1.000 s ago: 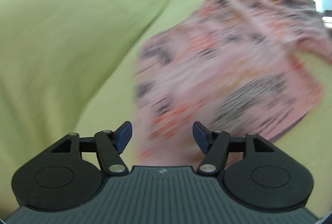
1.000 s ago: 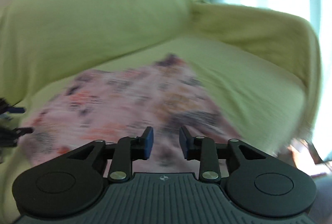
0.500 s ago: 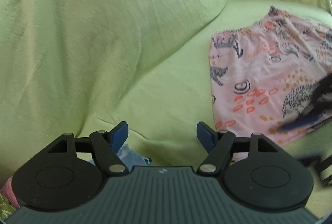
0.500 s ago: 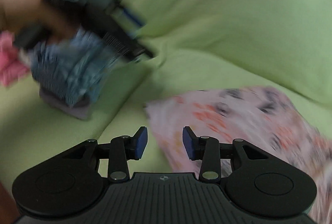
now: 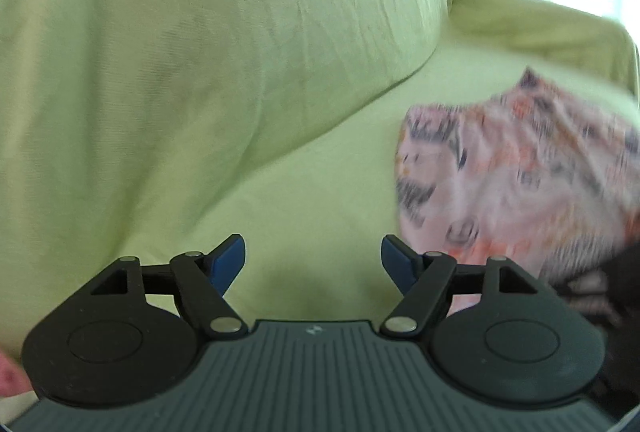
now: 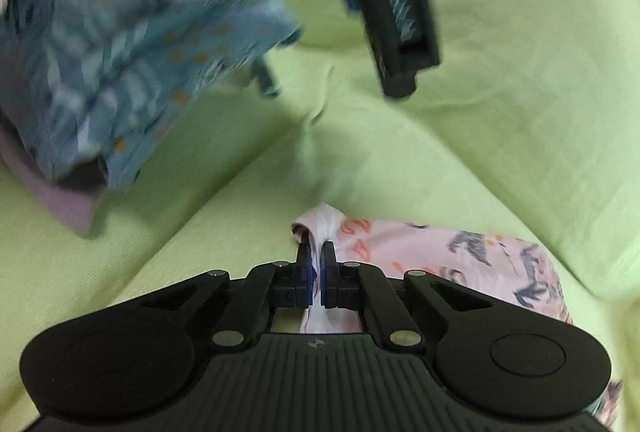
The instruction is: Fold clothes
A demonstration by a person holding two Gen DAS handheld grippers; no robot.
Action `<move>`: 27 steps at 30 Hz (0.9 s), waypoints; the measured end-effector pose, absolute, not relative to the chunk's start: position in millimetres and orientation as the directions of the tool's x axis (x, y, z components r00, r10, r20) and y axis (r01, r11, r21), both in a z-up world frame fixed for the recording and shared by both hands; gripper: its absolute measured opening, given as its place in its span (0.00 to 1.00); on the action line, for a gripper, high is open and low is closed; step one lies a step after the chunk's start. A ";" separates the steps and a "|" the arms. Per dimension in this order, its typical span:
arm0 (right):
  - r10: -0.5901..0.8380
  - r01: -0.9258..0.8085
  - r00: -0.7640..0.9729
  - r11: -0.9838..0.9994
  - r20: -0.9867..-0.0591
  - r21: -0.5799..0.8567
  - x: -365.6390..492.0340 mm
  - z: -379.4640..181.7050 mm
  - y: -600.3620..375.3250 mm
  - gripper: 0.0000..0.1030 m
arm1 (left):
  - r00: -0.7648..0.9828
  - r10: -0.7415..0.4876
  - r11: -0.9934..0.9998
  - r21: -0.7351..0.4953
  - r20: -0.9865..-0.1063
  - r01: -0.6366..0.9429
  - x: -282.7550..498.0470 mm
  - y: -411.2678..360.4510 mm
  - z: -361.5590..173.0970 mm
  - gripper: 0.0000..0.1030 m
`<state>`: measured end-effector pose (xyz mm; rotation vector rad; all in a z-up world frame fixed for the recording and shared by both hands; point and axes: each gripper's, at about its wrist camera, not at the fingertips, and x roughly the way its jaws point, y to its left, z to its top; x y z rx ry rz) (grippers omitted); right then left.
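Note:
A pink patterned garment (image 5: 516,172) lies on the green sofa seat, to the right in the left wrist view. My left gripper (image 5: 312,260) is open and empty above bare seat, left of the garment. My right gripper (image 6: 316,260) is shut on the corner of the pink garment (image 6: 460,248), with a fold of cloth pinched between the pads. The left gripper's body (image 6: 384,0) shows from outside at the top of the right wrist view.
The sofa is covered in green cloth, with backrest (image 5: 200,52) and armrest (image 5: 540,24). A pile of clothes with a blue patterned piece (image 6: 120,64) on top and a mauve one (image 6: 60,200) beneath lies on the seat to the left.
My right gripper has closed on the pink garment's corner. My left gripper has stayed open and swung slightly; the garment now sits more to its right.

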<state>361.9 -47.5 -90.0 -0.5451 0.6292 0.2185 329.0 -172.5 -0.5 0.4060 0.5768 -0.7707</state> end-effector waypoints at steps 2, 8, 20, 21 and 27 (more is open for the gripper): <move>0.048 -0.314 0.810 0.876 -0.584 -0.365 351.0 -73.5 -63.9 0.02 | 0.530 -0.575 0.647 0.050 -0.623 0.761 350.9 -198.0 -1.4 0.68; 0.048 -0.141 0.849 0.980 -0.526 -0.139 307.9 -25.8 -139.4 0.02 | 0.315 -0.675 0.592 -0.235 -0.667 0.771 424.4 -297.9 -30.4 0.54; 0.087 -0.050 0.860 0.995 -0.504 0.087 267.1 -17.4 -241.0 0.02 | 0.277 -0.583 0.608 -0.184 -0.763 0.772 436.8 -392.4 -46.3 0.00; 0.100 -0.046 0.864 0.992 -0.494 0.120 267.2 -18.2 -249.3 0.02 | 0.282 -0.598 0.601 -0.186 -0.750 0.778 429.5 -393.9 -33.9 0.00; 0.011 0.101 0.932 0.953 -0.363 0.287 201.1 12.0 -322.5 0.02 | 0.269 -0.726 0.546 -0.293 -0.632 0.785 386.8 -432.3 39.7 0.00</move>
